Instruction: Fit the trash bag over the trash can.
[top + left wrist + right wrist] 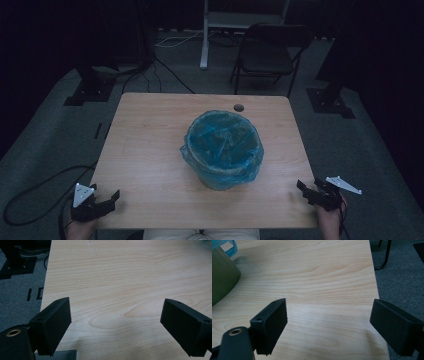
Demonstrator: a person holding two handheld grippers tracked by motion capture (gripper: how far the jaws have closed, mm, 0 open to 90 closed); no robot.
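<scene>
Wood makes up the surface [150, 150], and it is light and bare on most of its top. A round bin [222, 150] stands upright near the middle of it, a bit toward the right edge. A blue plastic bag [220, 137] lines the bin and folds over its rim. The bag is crinkled inside. In the right gripper view, the green side of the bin [222, 277] shows at the left, with a bit of the blue bag [229, 246] above it.

The left gripper [102, 204] is at the near left corner of the surface, held by a hand [80, 227]. Its jaws are spread wide apart and have nothing between them. In the left gripper view, the left gripper [115, 322] is over bare wood.

The right gripper [307, 192] is at the near right corner, by the right edge, held by the other hand [331, 220]. Its jaws are also spread wide and hold nothing. In the right gripper view, the right gripper [328, 322] is over the wood near that edge.

Both grippers are well apart from the bin.

A small dark hole [239, 107] sits near the far edge of the surface. A dark folding chair [270, 50] stands on the grey floor [50, 140] past the far edge.
</scene>
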